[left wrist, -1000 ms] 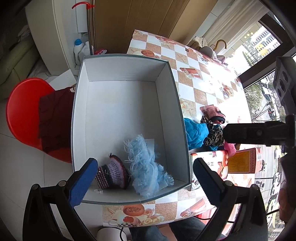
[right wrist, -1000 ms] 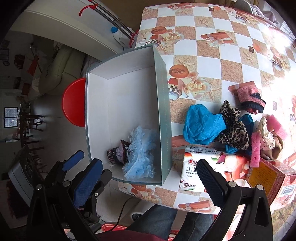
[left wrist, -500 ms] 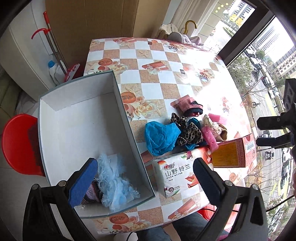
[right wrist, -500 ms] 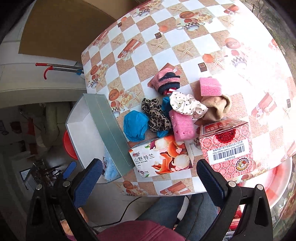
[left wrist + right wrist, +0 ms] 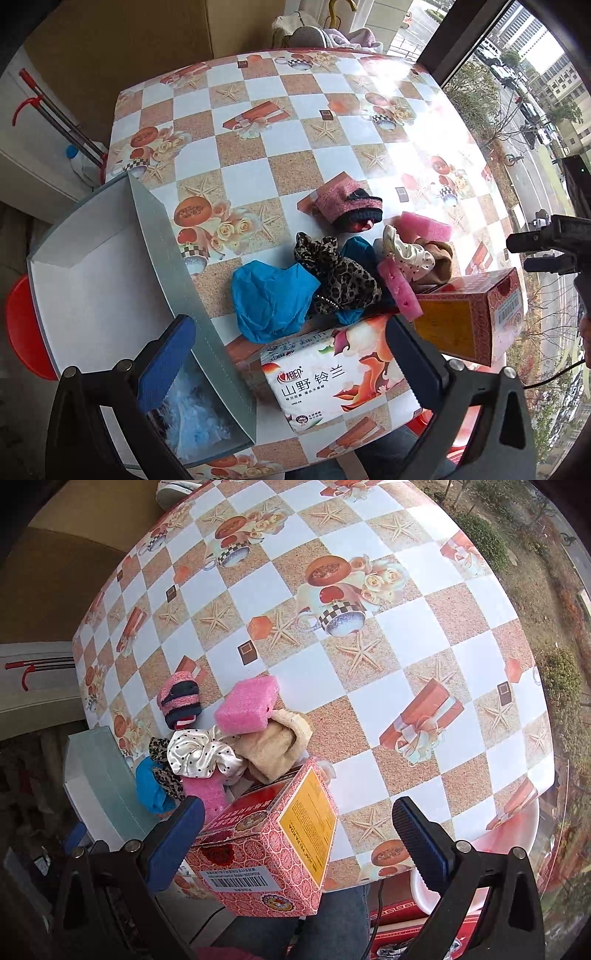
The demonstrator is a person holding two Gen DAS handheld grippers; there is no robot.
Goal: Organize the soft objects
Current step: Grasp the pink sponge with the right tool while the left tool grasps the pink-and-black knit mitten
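Both claws gape empty | left view only: blue fluff [image 5: 195,417] in box [image 5: 92,280]

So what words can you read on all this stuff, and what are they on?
"山野 铃兰": big letters on the tissue pack.
"相印": the brand mark above that, on the same pack.
"OPEN": tiny word lower on the pack, barely readable.
Red box: a barcode label with digits and a yellow panel of print, all too small or blurred to read.
Nothing else here has any writing.
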